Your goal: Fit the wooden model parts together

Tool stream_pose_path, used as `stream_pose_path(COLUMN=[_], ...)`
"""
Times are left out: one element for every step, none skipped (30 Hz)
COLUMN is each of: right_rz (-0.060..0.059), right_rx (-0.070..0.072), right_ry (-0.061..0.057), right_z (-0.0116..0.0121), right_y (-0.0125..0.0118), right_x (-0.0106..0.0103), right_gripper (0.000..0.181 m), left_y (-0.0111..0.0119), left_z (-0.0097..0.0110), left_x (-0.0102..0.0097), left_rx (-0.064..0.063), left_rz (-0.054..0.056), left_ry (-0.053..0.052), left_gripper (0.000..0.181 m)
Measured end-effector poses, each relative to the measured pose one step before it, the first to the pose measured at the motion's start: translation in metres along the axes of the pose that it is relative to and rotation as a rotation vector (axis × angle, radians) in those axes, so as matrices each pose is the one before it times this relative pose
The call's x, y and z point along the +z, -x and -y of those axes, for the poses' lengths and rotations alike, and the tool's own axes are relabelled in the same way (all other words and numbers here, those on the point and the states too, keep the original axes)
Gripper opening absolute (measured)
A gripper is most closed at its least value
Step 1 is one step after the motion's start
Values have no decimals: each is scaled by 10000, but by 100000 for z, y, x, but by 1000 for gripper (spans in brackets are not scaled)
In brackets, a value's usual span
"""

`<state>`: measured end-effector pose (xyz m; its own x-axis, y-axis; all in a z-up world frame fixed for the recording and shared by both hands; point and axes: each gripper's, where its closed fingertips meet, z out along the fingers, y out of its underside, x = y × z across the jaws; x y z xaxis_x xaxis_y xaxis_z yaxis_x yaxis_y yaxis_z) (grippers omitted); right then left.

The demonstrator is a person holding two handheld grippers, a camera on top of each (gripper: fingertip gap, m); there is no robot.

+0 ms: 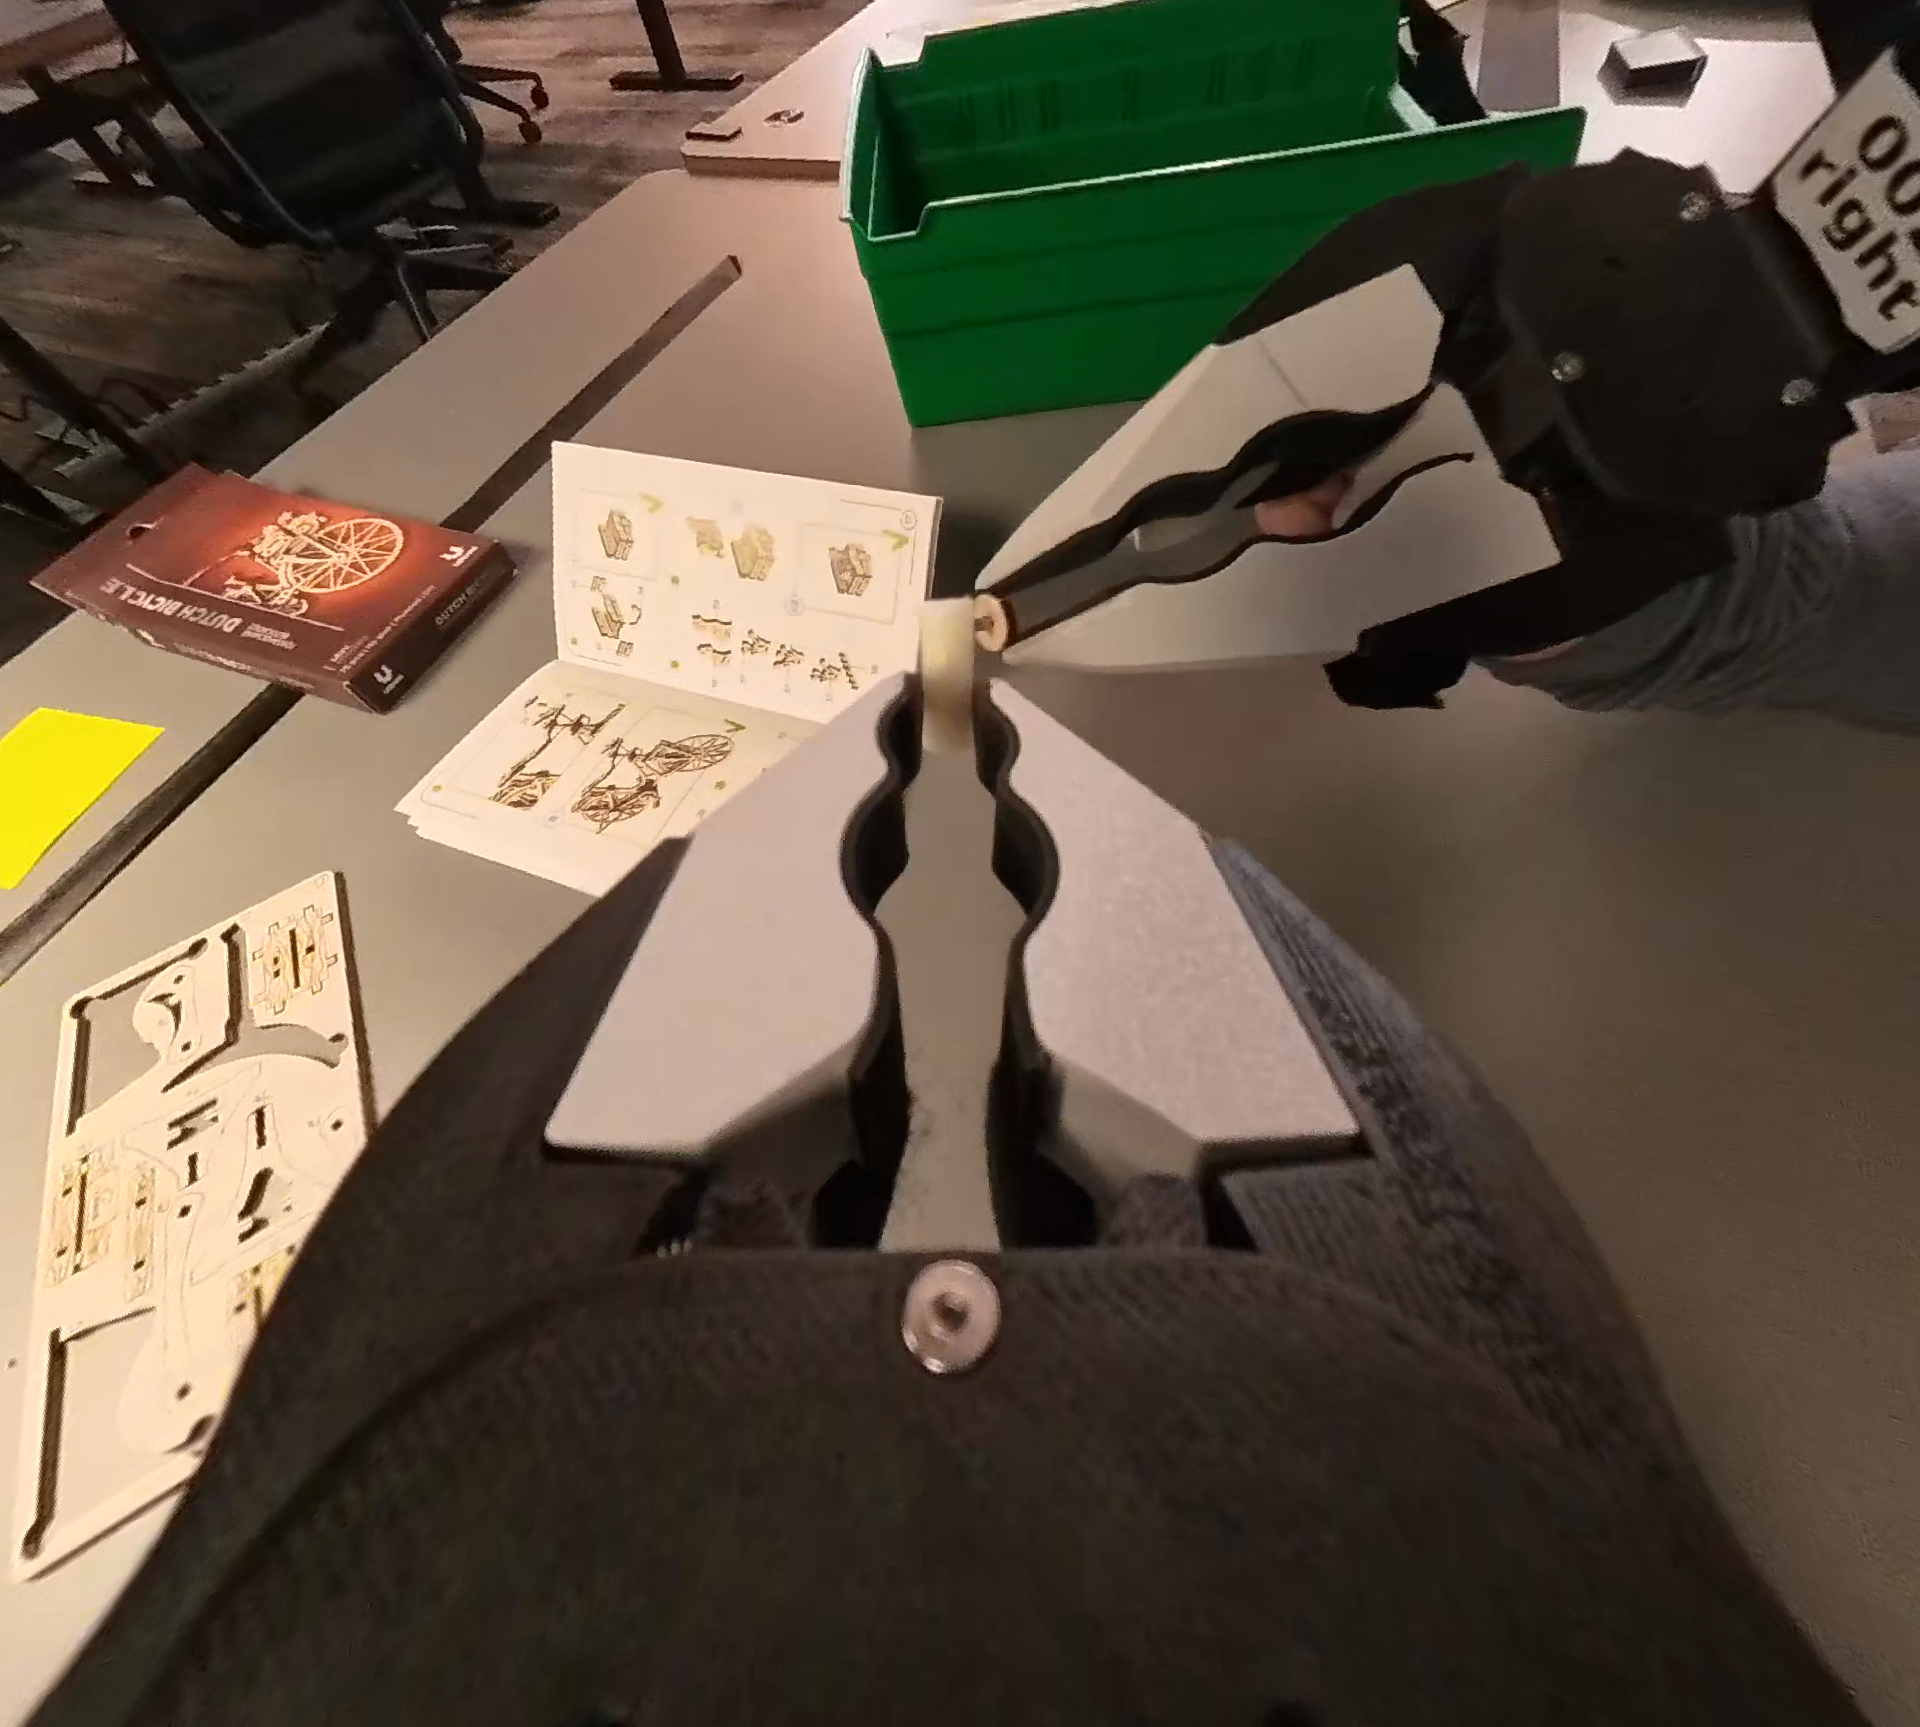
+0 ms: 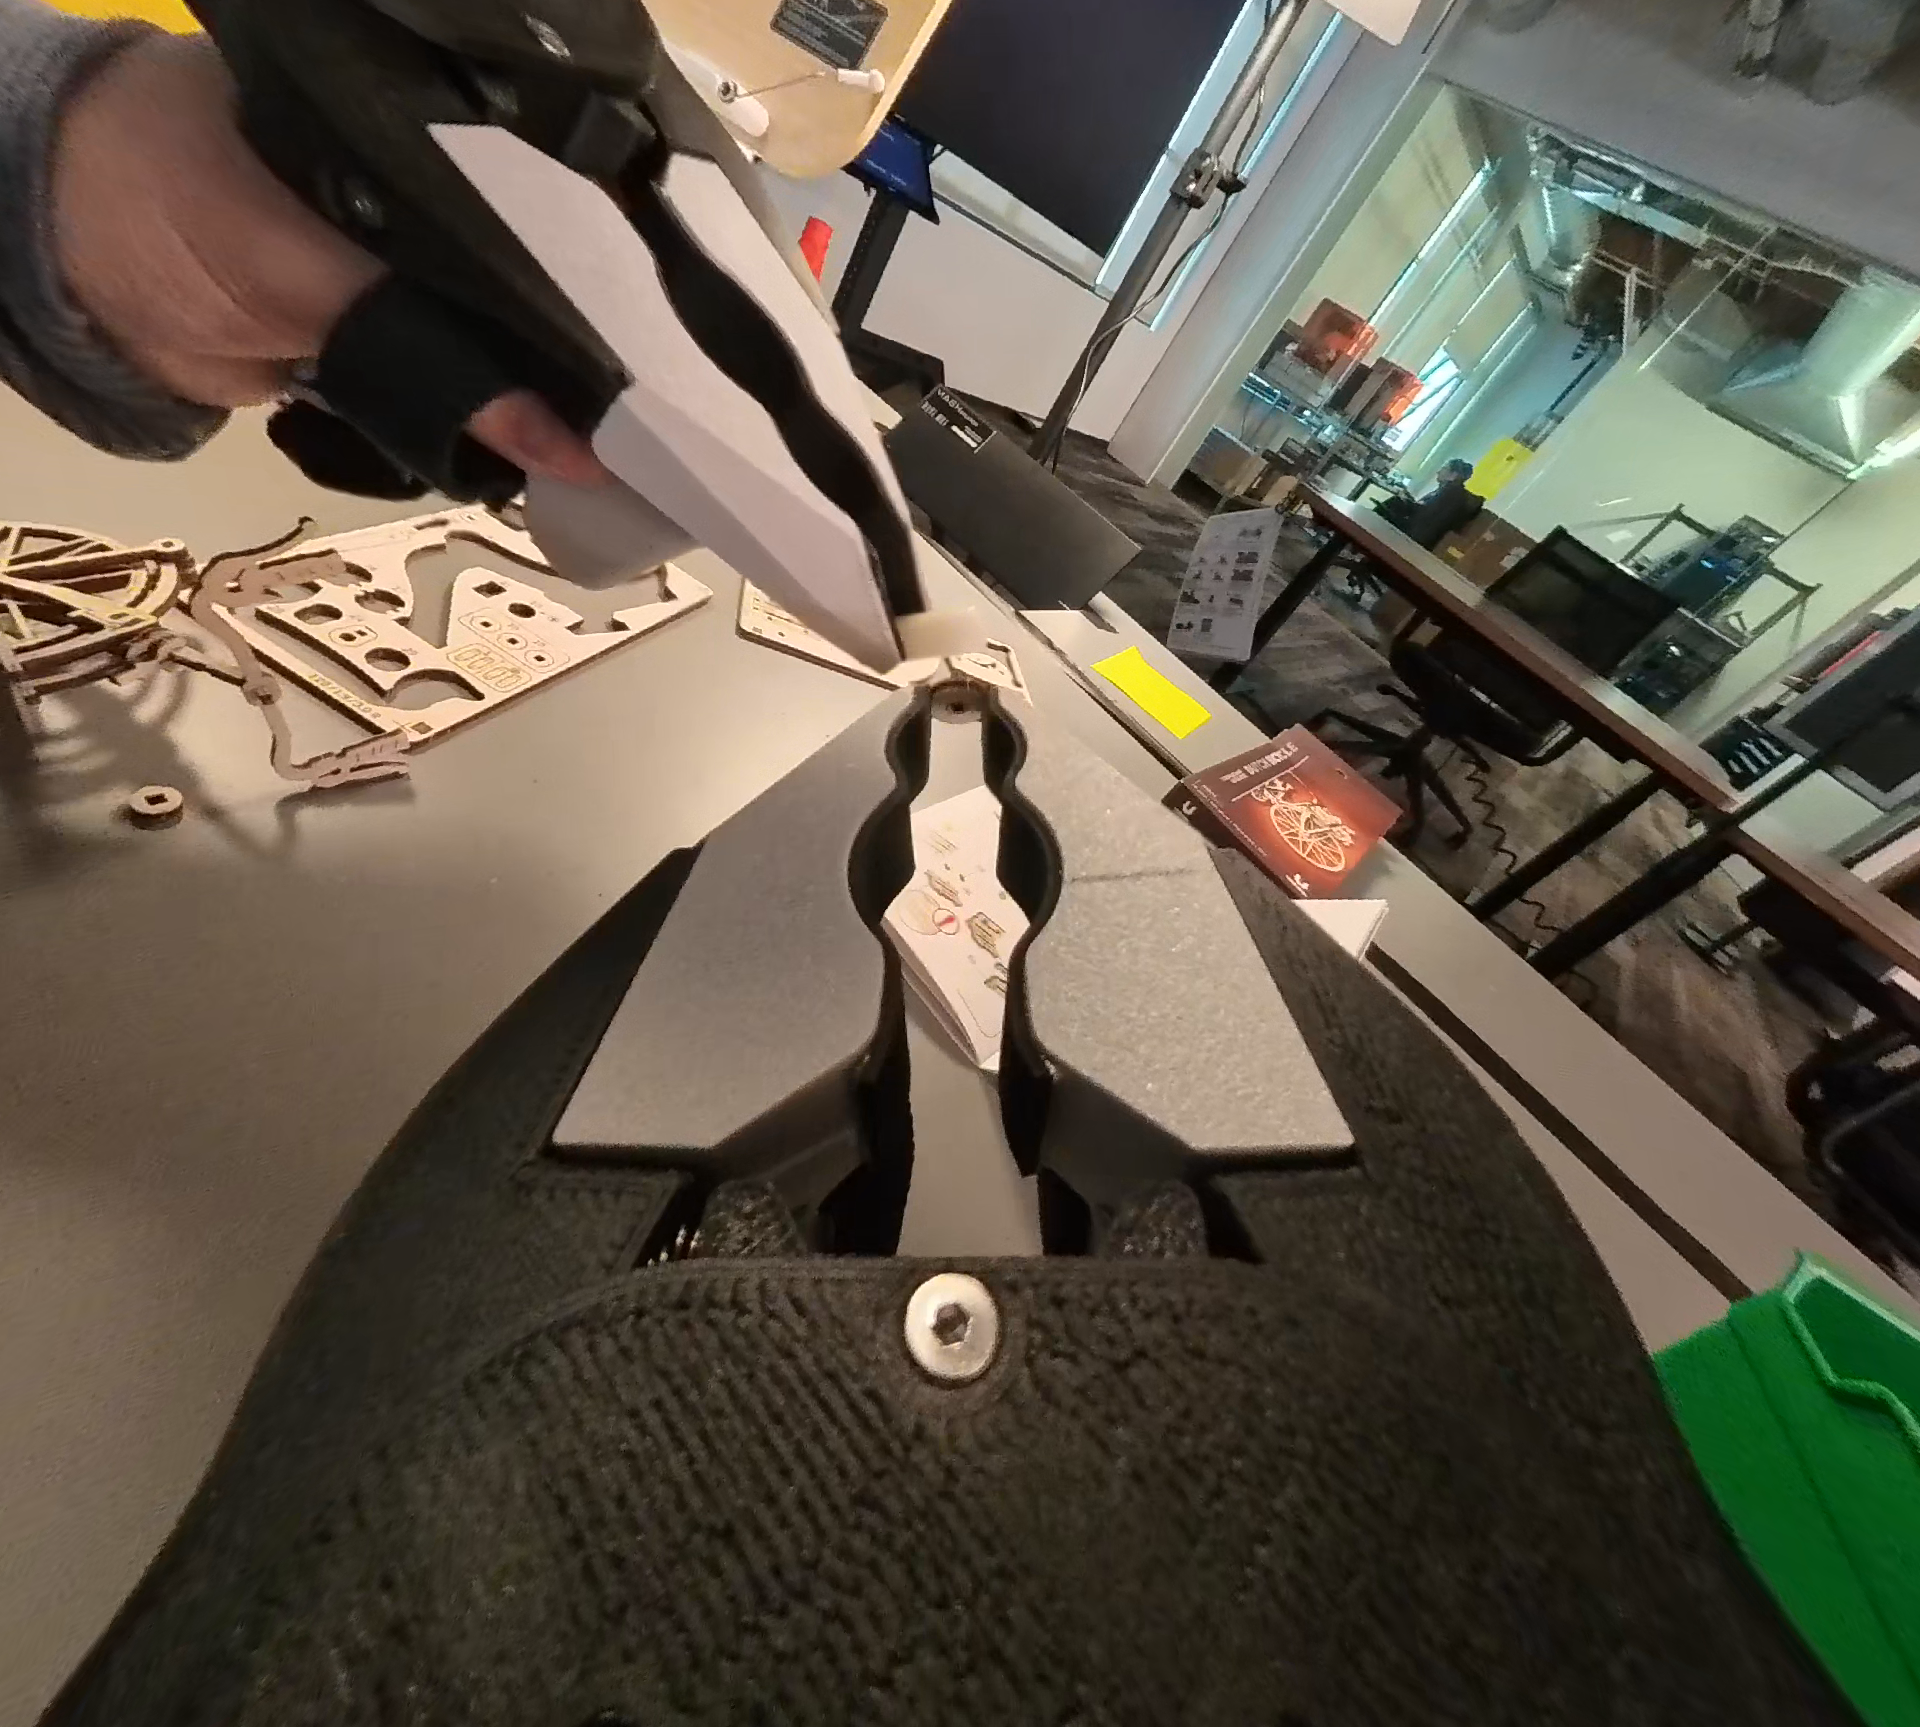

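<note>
My left gripper (image 1: 945, 690) is shut on a small pale whitish part (image 1: 948, 675) and holds it upright above the grey table (image 1: 1455, 950). My right gripper (image 1: 992, 633) comes in from the right, shut on a small round wooden part (image 1: 987, 623) pressed against the pale part's top. In the right wrist view my right gripper (image 2: 951, 695) pinches the round wooden part (image 2: 956, 703) at its tips. The left gripper (image 2: 902, 638) reaches down from the upper left with the pale part (image 2: 940, 628) touching it.
An open instruction booklet (image 1: 675, 669), a brown kit box (image 1: 281, 586) and a punched wooden sheet (image 1: 197, 1158) lie to the left. A green bin (image 1: 1143, 223) stands behind. Another wooden sheet (image 2: 468, 628), a part-built bicycle model (image 2: 73, 586) and a loose washer (image 2: 156, 807) lie nearby.
</note>
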<state>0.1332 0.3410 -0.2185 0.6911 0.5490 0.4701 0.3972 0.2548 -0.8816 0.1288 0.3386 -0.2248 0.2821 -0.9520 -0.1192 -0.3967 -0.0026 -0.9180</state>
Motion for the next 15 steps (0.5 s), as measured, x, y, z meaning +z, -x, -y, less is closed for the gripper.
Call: stream_pose_path(right_rz=[-26,-17,-57,-27,7,-13,1,11,-1,9,19,4,-10,-19,-35], right_rx=[-51,-41,-4,9,23,19,5,6,-6,-15,-18,-13,-2,4,5], right_ry=[14,-5,-24,-5,4,-1,-9,-13,-2,0,-3,-4,-4,-7,-18], right_z=[-21,11,47,2,-22,-42,-12,-4,0,6,4,3,4,1,28], right_y=[9,-1,-55,-40,-4,-23,2,23,11,33,55,32,3,-19,-61], right_x=[-4,-10,-23,-16,9,0,9,3,-1,10,5,14,1,5,-21], right_gripper=[7,7,7,7,7,7,7,7,7,7,7,7,7,7,6], left_y=[-38,-87,-128,-56,4,13,16,12,-5,-19,31,8,0,14,-9], left_z=[26,-9,29,13,-16,-27,2,16,22,20,-21,1,1,11,23], left_x=[61,54,47,26,32,24,22,10,2,9,6,-4,-12,-1,2], left_rx=[-55,-32,-37,-24,19,6,-12,-23,-31,-22,-8,-6,-5,-18,-18], left_rz=[-18,-49,-75,-17,15,13,6,-3,-21,-18,7,0,-7,-5,-14], left_ry=[-14,-2,-28,-11,0,15,-5,-14,-24,-17,9,-3,3,-3,-12], left_gripper=[9,9,9,9,9,9,9,9,9,9,9,9,9,9,9])
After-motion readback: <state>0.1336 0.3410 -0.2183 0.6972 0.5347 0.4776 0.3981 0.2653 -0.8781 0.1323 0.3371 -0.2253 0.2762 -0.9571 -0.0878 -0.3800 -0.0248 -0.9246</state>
